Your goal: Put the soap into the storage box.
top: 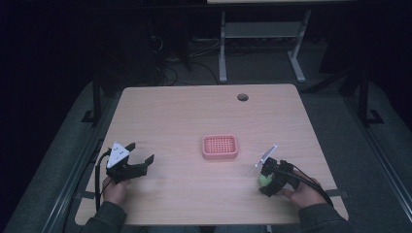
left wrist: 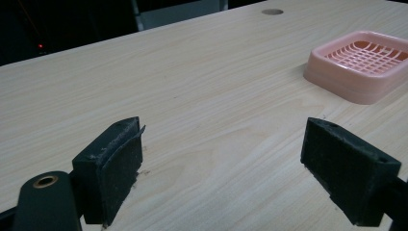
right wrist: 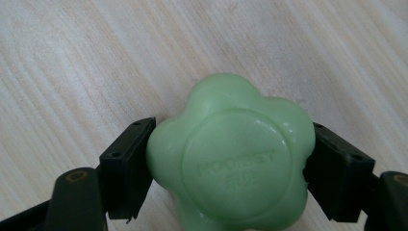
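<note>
My left gripper (top: 138,158) rests low on the tabletop (top: 184,111), jaws spread wide and empty. The pink soap dish (top: 220,147) sits mid-table. My right gripper (top: 266,180) clamps the green flower-shaped soap (right wrist: 231,156) near the front right.

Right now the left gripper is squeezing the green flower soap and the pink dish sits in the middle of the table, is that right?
Not quite: it is the right gripper that squeezes the green flower soap, as the right gripper view shows, with a jaw pressed on each side. The left gripper is open with nothing in it. The pink dish does sit in the middle of the table.
</note>
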`<action>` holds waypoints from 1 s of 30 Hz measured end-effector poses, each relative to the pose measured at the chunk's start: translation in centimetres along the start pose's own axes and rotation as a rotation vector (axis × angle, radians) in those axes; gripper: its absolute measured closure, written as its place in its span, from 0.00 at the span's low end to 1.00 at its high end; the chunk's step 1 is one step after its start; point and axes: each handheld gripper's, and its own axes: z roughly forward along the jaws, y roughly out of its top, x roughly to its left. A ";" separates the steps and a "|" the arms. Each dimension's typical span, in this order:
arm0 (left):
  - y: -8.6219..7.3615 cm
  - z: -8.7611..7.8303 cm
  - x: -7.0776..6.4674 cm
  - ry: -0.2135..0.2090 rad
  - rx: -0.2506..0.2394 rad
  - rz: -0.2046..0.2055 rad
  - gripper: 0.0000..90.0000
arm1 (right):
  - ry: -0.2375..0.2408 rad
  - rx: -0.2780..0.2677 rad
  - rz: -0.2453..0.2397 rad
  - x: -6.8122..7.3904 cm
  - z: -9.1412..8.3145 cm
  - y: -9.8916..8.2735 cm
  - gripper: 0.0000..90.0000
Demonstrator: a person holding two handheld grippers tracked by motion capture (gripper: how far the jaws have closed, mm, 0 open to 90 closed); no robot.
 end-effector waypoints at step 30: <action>0.0 -0.2 0.1 0.003 -0.007 -0.003 0.16 | 0.034 -0.010 -0.019 0.1 0.2 0.7 0.29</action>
